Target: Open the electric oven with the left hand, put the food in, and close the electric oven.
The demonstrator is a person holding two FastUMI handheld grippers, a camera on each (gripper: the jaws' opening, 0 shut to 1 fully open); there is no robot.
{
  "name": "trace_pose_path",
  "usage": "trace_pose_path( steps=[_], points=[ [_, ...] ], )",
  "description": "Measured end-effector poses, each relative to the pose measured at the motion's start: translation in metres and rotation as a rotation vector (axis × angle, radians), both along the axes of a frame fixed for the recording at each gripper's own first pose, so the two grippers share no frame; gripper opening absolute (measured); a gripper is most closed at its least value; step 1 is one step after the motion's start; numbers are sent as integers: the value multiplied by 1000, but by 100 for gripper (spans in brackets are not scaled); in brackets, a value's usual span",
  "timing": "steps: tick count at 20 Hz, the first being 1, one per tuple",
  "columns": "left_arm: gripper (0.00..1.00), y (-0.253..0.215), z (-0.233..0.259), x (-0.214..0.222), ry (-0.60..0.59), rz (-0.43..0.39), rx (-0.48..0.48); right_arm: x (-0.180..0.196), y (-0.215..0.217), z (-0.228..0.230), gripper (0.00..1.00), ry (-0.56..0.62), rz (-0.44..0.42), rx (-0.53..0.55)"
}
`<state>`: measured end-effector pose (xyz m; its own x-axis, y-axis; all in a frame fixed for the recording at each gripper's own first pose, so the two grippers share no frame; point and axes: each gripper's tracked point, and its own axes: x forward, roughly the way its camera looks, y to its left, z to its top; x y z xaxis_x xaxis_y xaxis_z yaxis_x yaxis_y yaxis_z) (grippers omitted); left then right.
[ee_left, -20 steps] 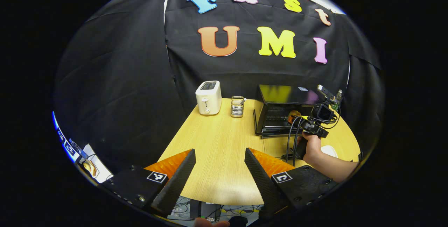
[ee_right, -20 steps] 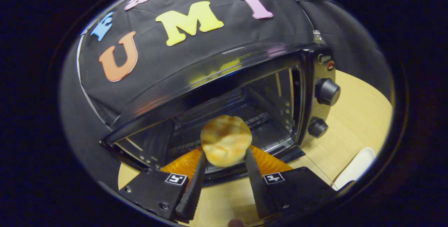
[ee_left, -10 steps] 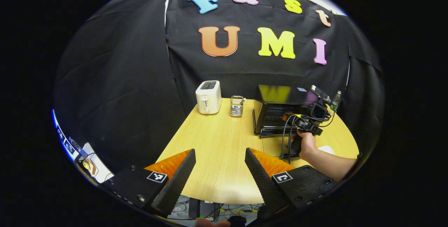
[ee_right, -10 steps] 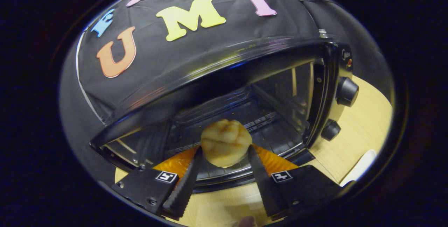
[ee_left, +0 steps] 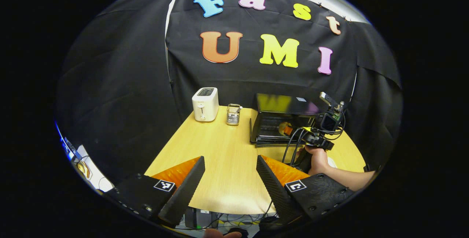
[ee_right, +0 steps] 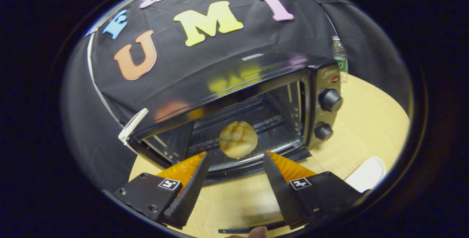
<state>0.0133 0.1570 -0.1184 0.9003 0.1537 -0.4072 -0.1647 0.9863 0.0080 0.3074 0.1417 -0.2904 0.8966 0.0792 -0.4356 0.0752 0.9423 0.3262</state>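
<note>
Your right gripper view looks into the electric oven [ee_right: 256,95]: door down, bun [ee_right: 238,139] sitting on the wire rack [ee_right: 271,126] inside, two knobs [ee_right: 330,100] on the panel at the side, a bottle [ee_right: 339,55] behind the oven, a white plate [ee_right: 364,174] edge on the table [ee_right: 370,124]. Your left gripper view gives the wider scene: toaster [ee_left: 205,104] and a small metal rack [ee_left: 233,114] at the back of the table, the oven [ee_left: 280,119] to their side, and your hand [ee_left: 318,160] holding the right gripper [ee_left: 289,131] at the oven's mouth. Right gripper [ee_right: 234,168] has its jaws wide apart, nothing between them, touching nothing; the bun sits just beyond the fingertips, centred between them, with a gap on each side. Left gripper [ee_left: 230,174] is equally spread and empty, held over the near table edge, well apart from the oven
</note>
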Motion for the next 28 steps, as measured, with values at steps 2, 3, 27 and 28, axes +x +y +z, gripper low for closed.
trace_pose_path(
  steps=[2, 3, 27, 28],
  points=[
    [93, -8, -7, 0, -8, -15, -19, -26, -3, 11, 94, -4, 22, -18],
    [93, -12, -9, 0, -10, -25, -27, -41, -3, 17, 94, -6, 37, -26],
    [93, -172, -181, 50, 220, -263, -181, -257, -174, 107, 97, -10, -35, -311],
    [93, -176, -188, 55, 229, -266, -175, -261, -181, 104, 96, 4, -50, -302]
  ],
)
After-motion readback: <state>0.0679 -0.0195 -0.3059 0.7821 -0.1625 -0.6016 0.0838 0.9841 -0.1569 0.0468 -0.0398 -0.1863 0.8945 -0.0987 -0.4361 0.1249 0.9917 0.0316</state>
